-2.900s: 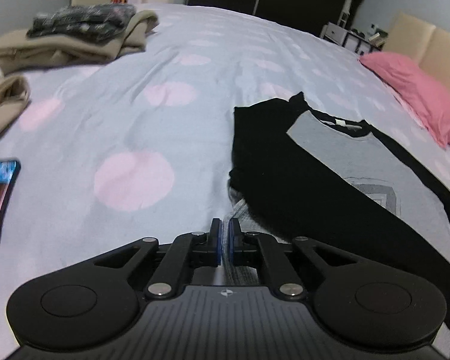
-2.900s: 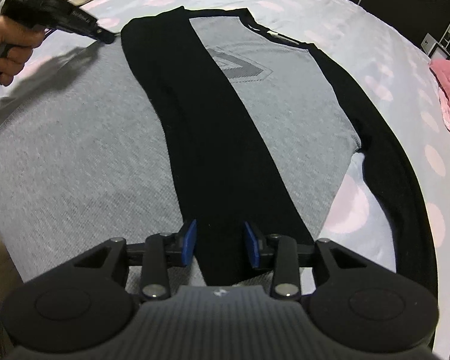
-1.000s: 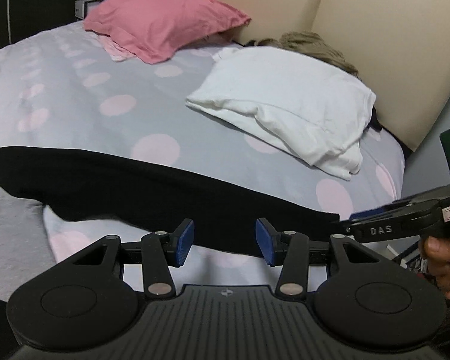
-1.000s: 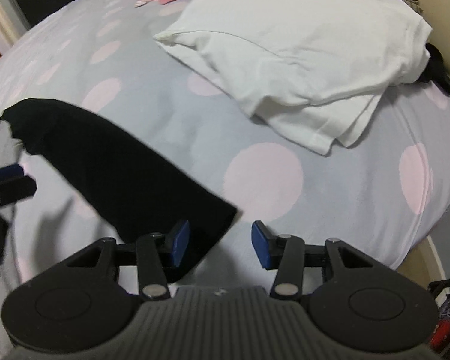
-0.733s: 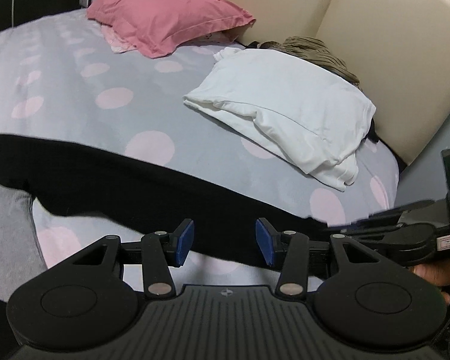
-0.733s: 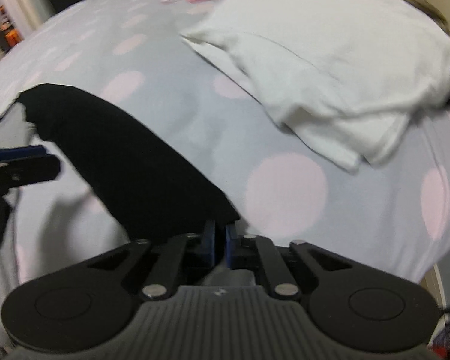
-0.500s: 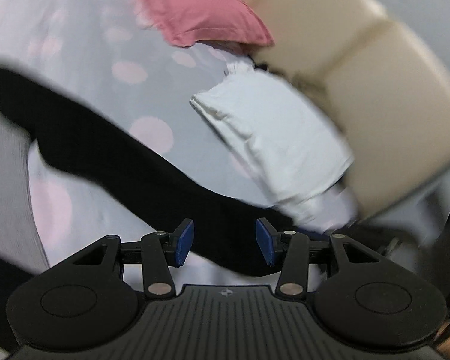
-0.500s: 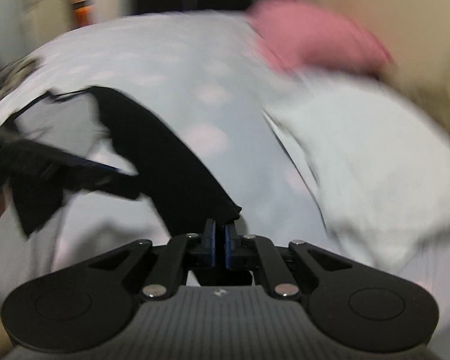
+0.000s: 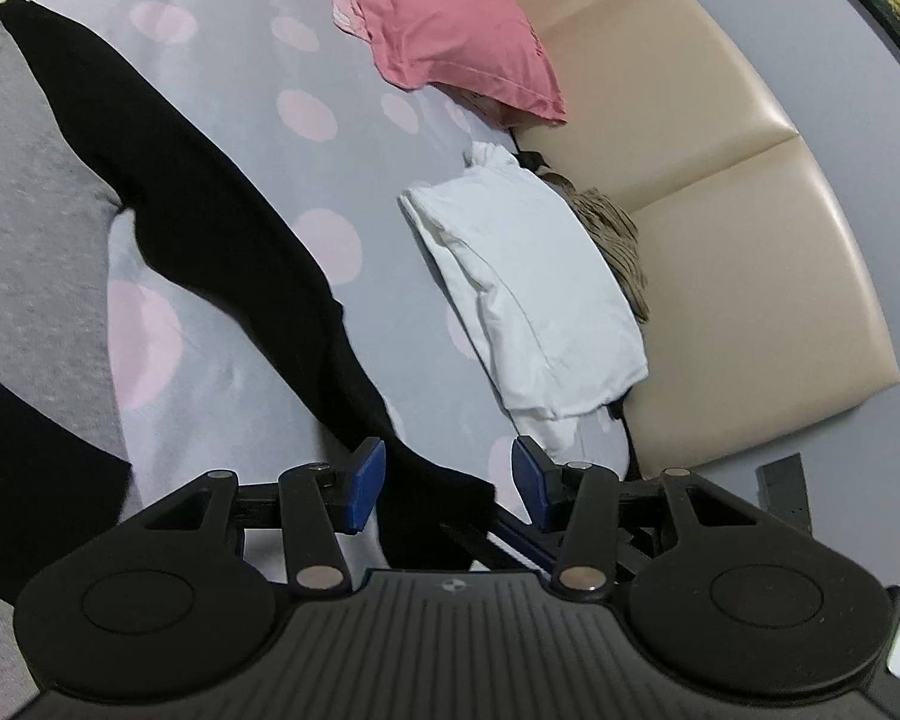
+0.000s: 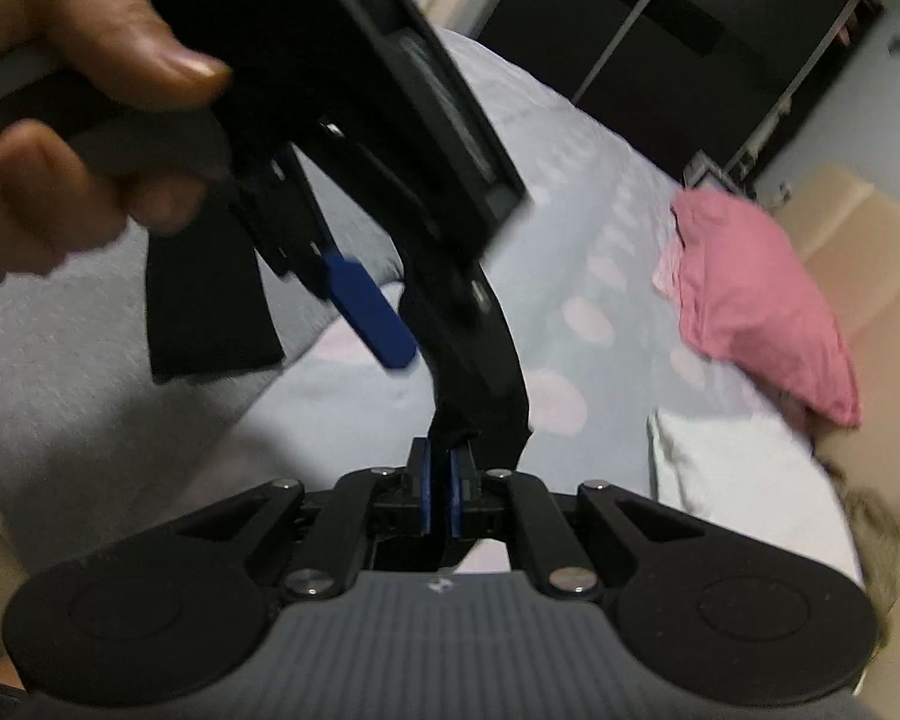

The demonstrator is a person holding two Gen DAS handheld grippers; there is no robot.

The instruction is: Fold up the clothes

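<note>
So the grey and black shirt [image 9: 24, 192] is spread flat on the bed [image 9: 240, 42], well away from the pink pillow [image 9: 450, 30] up at the headboard, with the white pillow [image 9: 528, 276] lying between that pillow and the near edge of the bed. One black sleeve [image 9: 222, 252] is stretched out toward the white pillow, and its cuff is pinched in the right claw [image 10: 440, 495], whose pads are clamped nearly together on the fabric after just being closed. The left claw [image 9: 447, 483] is held about half open with nothing gripped, though the sleeve end is seen passing between its pads. Progress-wise, it's judged to be early: the other sleeve [image 10: 210, 312] looks to be laid across the body already, this sleeve is only being lifted, and the body folds are all left to do.
</note>
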